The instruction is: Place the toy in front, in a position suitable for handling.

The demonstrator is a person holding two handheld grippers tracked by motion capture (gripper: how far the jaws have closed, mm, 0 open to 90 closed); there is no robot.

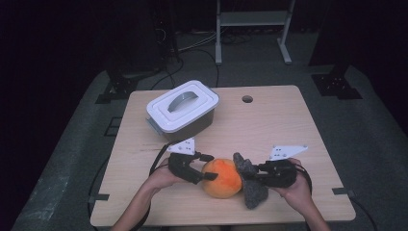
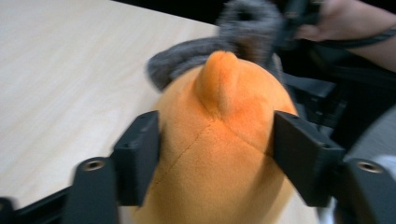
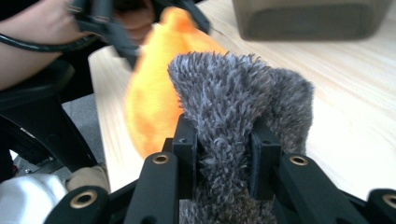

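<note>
Near the worktop's (image 1: 288, 120) front edge, left gripper (image 1: 204, 174) clamps the orange plush (image 1: 222, 178) mid-body; right gripper (image 1: 255, 174) pinches the grey plush (image 1: 252, 190) (both likely soft, light, squashy).

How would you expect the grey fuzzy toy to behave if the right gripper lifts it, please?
Probably floppy: the grey fuzzy toy bunches between the right gripper jaws. Likely light, being plush. Its shaggy pile should resist slipping.

Black two-jaw tools (image 1: 202, 172) (image 1: 255, 169), brass-ringed screw holes, grey plates, black cables.
</note>
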